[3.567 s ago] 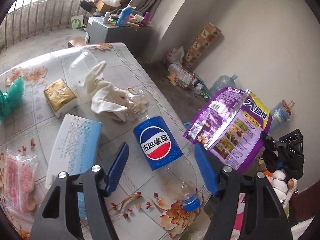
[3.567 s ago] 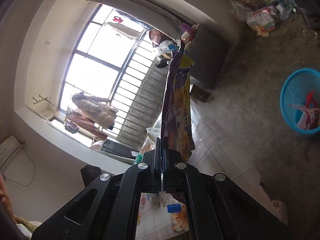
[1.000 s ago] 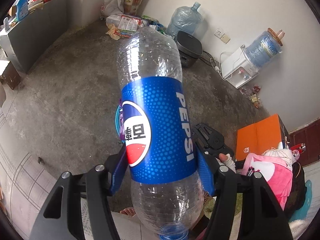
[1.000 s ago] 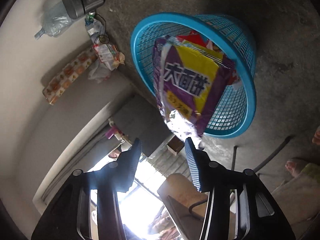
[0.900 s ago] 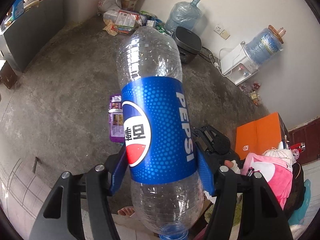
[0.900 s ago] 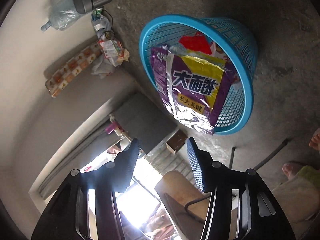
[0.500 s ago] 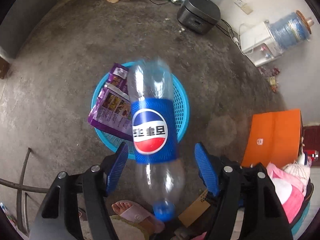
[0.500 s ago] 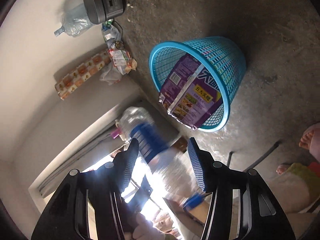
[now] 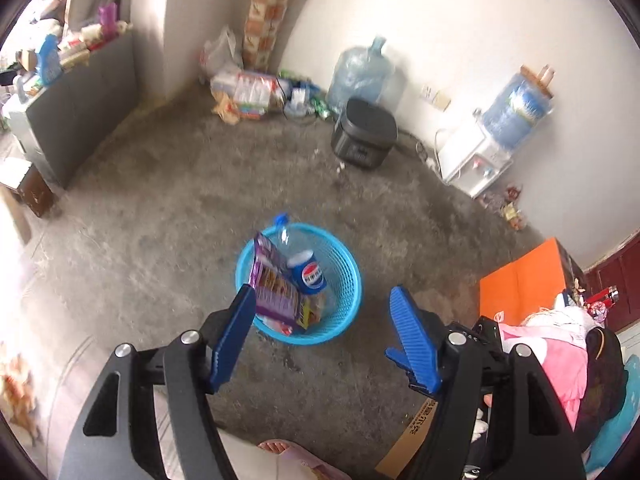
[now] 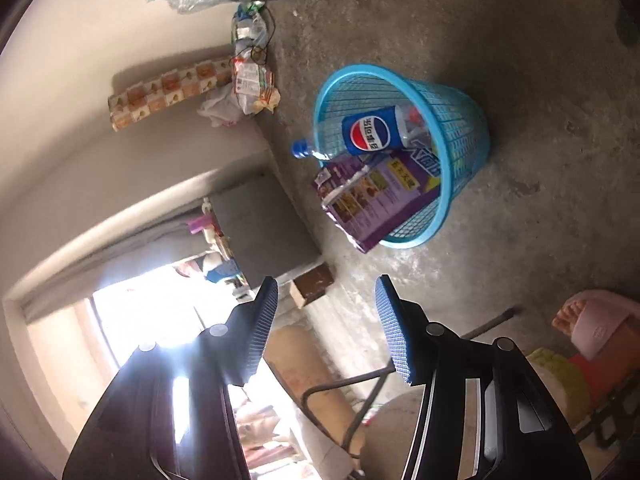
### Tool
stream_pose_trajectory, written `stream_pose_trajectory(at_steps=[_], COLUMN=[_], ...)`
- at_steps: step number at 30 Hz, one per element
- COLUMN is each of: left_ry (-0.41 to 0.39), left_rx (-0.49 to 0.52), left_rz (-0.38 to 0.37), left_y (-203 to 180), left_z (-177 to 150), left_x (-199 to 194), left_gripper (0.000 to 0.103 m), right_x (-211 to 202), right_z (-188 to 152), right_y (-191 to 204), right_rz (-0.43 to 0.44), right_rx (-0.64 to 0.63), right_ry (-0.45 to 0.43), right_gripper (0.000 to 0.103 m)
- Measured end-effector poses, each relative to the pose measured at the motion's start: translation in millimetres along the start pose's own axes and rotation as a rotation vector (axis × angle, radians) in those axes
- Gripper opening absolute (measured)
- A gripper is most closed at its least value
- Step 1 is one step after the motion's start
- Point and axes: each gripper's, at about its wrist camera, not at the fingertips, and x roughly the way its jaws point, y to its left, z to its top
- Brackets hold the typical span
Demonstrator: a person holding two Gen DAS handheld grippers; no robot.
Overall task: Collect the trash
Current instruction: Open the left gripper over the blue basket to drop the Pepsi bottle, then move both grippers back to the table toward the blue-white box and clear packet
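Observation:
A blue mesh trash basket (image 9: 348,284) stands on the concrete floor, also in the right wrist view (image 10: 464,128). In it lie an empty Pepsi bottle (image 9: 306,270) with its blue cap sticking over the rim (image 10: 370,132), and a purple snack bag (image 9: 276,292) leaning over the edge (image 10: 372,200). My left gripper (image 9: 322,340) is open and empty, above and in front of the basket. My right gripper (image 10: 326,324) is open and empty, well apart from the basket.
A black rice cooker (image 9: 364,136), a big water jug (image 9: 360,74) and a water dispenser (image 9: 480,160) stand along the wall. An orange box (image 9: 524,284) is at right. A grey cabinet (image 9: 76,108) is at left. A foot in a pink slipper (image 10: 592,320) is near.
My left gripper opened and the Pepsi bottle dropped into the basket, beside the purple bag that the right gripper let go earlier. Both grippers have pulled back from the basket.

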Motion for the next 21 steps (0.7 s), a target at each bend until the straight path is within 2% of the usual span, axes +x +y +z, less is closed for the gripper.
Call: stream_pose_trajectory(at_steps=[4, 7, 11, 13, 16, 18, 21], left_ry=[-0.135, -0.227, -0.345, -0.403, -0.478, -0.524, -0.564], left_rx=[-0.037, -0.046, -0.076, -0.119, -0.181, -0.22, -0.248], left_rz=[0.009, 0.053, 0.121, 0.161, 0.214, 0.255, 0.343], left_y=[14, 23, 35, 44, 55, 62, 74], left_z=[-30, -57, -92, -110, -136, -152, -174], left_x=[-60, -100, -153, -178, -210, -228, -247], left_gripper=[0.076, 0.084, 0.092, 0.097, 0.097, 0.097, 0.097], right_x=[3, 2, 1, 2, 5, 8, 10], right_z=[-28, -66, -126, -155, -199, -225, -261], right_y=[41, 78, 119, 132, 147, 154, 161], right_rz=[-0.135, -0.232, -0.313, -0.326, -0.339, -0.337, -0.306], right_rx=[-0.267, -0.541, -0.896, -1.046, -1.261, -1.379, -1.515], right_ry=[0.002, -0.033, -0.106, -0.134, -0.179, -0.206, -0.232], right_gripper=[0.05, 0.05, 0.06, 0.066, 0.077, 0.089, 0.095])
